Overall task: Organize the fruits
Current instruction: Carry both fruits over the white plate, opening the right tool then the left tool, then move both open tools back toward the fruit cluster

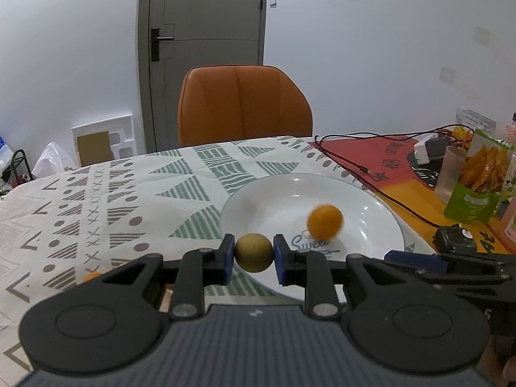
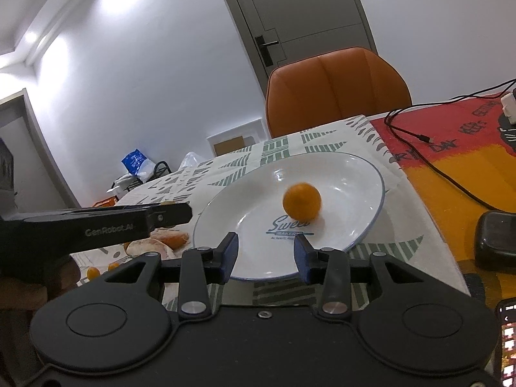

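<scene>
The left gripper (image 1: pixel 253 257) is clamped on a small yellow-green fruit (image 1: pixel 253 252), both blue pads touching its sides, and holds it at the near left rim of the plate (image 1: pixel 380 213). The right gripper (image 2: pixel 266 258) has its jaws apart with nothing between them, its fingertips over the plate's near rim beside the printed lettering. An orange (image 2: pixel 302 201) lies in the plate's well, right of center and a little blurred, clear of both rims and of both grippers; the rest of the well around it is bare white. The plate sits on a patterned cloth (image 1: pixel 106 200) whose right edge runs just past the plate's right rim, where a red and yellow mat (image 2: pixel 451 167) begins. A black cable (image 2: pixel 429 158) snakes over that mat near the plate's far right side, and a dark object (image 2: pixel 496 242) rests near the table's front right. Left of the plate the cloth lies open in the left wrist view up to the far table edge, where an orange chair (image 1: pixel 242 106) stands. In the right wrist view the left gripper's body reaches in from the left, its tip just short of the plate's left rim; under it lie pale round pieces (image 2: pixel 154 245) and a few tiny orange fruits (image 2: pixel 93 271) on the cloth. Snack bags (image 1: pixel 480 177) and a cup (image 1: pixel 450 174) crowd the far right, well apart from the plate.
</scene>
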The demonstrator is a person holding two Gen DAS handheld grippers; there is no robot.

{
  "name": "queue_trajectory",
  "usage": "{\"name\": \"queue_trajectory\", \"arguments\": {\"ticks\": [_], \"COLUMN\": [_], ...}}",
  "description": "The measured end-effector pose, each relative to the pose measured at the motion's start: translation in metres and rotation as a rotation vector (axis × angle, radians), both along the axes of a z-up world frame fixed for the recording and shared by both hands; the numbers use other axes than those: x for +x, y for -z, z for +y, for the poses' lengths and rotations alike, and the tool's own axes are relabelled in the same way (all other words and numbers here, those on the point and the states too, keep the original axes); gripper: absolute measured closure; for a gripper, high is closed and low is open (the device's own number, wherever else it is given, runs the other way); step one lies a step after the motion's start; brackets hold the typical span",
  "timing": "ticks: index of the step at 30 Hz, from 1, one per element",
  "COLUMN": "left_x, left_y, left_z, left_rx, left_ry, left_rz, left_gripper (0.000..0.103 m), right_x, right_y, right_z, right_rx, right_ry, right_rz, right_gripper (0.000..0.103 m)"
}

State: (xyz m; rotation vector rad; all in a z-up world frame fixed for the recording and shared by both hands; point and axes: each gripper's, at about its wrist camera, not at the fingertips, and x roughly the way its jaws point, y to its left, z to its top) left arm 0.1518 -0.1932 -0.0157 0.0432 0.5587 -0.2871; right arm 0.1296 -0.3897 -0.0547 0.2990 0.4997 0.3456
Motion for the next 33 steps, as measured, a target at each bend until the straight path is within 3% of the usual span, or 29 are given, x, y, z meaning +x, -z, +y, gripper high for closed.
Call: {"name": "queue_trajectory", "arguments": {"ticks": [10,18,20,27,33], "left_x": [0.002,0.000,-0.002,-0.010,-0.018], "left_y": [-0.007,-0.006,-0.006,-0.008,-0.010], "left_z": [-0.011,0.011,0.018,0.043,0.064], "left_rx": [-0.009,-0.015,-0.015,-0.034,-0.050], "left_ry": [-0.003,-0.053,-0.066,-0.129,-0.201], "left_rz": [-0.020,0.020,0.023,0.024,-0.004], "left_gripper": [0.075,0.075,0.072,0.046,0.024], "right_x": [-0.004,0.002,0.002,0.000,-0.003], "right_y": [-0.003,0.000,0.000,-0.004,-0.009], "right_z": [-0.003,0.004,0.007,0.019,0.030], "right_rx": [-0.003,-0.001,-0.004,-0.022,-0.047], "right_ry": [0.012,0.003,-0.001,-0.005,0.008], "right_rz": [0.003,0.020,0.020,0.003,-0.014], "right_gripper": [0.064,0.063,0.058,0.048,0.023]}}
